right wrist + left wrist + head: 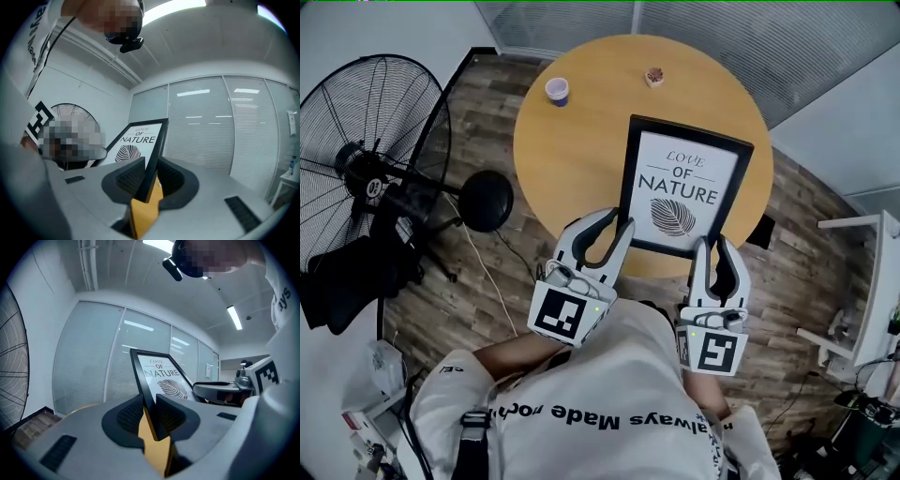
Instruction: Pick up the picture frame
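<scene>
Black-rimmed, the picture frame (684, 187) is clamped at its two near corners by the jaws of the left gripper (617, 225) and the right gripper (712, 246) and seems tilted up above the tabletop (572, 150) at its near edge, so the pick-up looks almost done, only carrying it clear remaining

The black rectangular picture frame (684, 187) has a smooth, matt rim around a white paper print. The round tan wooden counter (572, 141) looks smooth and matt. The left gripper (612, 226) and right gripper (712, 246) are matt grey plastic with black ribbed pads (127, 416).
</scene>
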The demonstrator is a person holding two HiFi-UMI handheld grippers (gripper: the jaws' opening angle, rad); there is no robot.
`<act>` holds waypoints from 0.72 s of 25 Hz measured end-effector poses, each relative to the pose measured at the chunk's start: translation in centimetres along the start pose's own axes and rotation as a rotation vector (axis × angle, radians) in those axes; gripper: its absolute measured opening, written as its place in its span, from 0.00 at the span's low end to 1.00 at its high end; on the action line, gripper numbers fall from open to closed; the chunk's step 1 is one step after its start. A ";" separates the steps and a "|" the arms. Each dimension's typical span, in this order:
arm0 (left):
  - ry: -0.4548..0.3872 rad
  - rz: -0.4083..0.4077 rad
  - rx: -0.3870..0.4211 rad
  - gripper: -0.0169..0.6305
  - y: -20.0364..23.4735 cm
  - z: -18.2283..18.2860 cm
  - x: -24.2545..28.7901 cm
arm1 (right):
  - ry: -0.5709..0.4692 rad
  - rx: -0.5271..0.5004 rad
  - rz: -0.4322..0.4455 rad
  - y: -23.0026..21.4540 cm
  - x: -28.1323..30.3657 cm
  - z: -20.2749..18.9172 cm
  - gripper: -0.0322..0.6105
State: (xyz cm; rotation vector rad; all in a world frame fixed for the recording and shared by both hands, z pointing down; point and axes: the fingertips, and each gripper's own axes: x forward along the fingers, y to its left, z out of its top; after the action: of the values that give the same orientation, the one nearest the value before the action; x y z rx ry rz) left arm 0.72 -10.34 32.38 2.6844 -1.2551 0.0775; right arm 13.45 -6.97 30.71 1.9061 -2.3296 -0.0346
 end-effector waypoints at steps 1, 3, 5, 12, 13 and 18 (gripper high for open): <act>-0.001 0.001 0.000 0.18 0.0 0.0 0.0 | -0.004 0.000 0.000 0.0 0.0 0.1 0.21; -0.002 0.003 -0.002 0.18 0.1 0.0 -0.1 | -0.008 0.001 0.001 0.1 0.0 0.1 0.21; 0.006 0.004 -0.002 0.18 0.1 -0.1 -0.1 | -0.007 0.003 0.003 0.1 0.0 0.1 0.21; 0.006 0.005 0.001 0.18 0.1 0.0 -0.1 | -0.016 0.003 -0.002 0.0 0.1 0.2 0.21; 0.005 0.005 0.004 0.18 0.1 0.0 -0.2 | -0.017 0.003 -0.002 0.0 0.1 0.3 0.21; -0.017 0.004 0.003 0.18 0.0 0.6 -0.1 | -0.020 0.003 0.001 0.1 0.1 0.4 0.21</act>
State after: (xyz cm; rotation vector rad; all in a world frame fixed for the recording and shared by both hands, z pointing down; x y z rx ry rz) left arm 0.60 -10.40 31.74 2.6905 -1.2669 0.0575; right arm 13.32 -7.06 30.36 1.9153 -2.3441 -0.0500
